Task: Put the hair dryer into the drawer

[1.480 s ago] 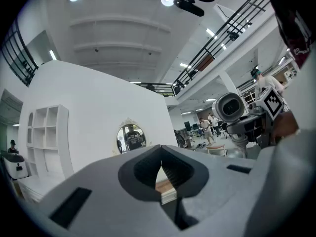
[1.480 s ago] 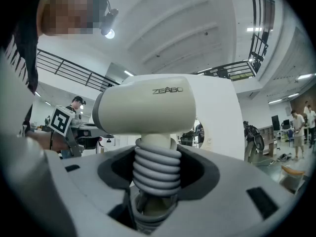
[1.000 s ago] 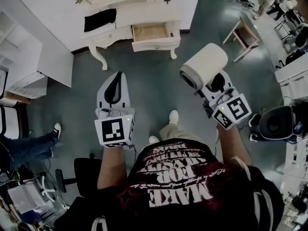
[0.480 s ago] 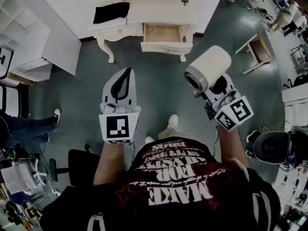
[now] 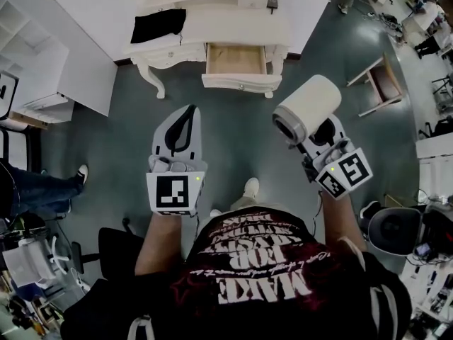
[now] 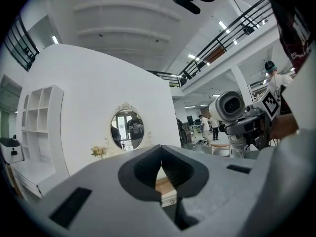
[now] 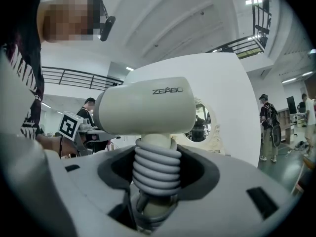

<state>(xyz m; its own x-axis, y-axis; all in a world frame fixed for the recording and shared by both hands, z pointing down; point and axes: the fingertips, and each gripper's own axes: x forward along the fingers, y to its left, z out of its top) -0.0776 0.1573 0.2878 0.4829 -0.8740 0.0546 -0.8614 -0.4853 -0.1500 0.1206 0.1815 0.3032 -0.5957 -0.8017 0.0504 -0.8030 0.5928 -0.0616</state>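
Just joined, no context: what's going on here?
A person faces a white desk with its drawer open. The right tongs hold a hair dryer by its ribbed handle, up in the air, short of the desk. The left tongs are shut on nothing. The dryer is not in the drawer yet.
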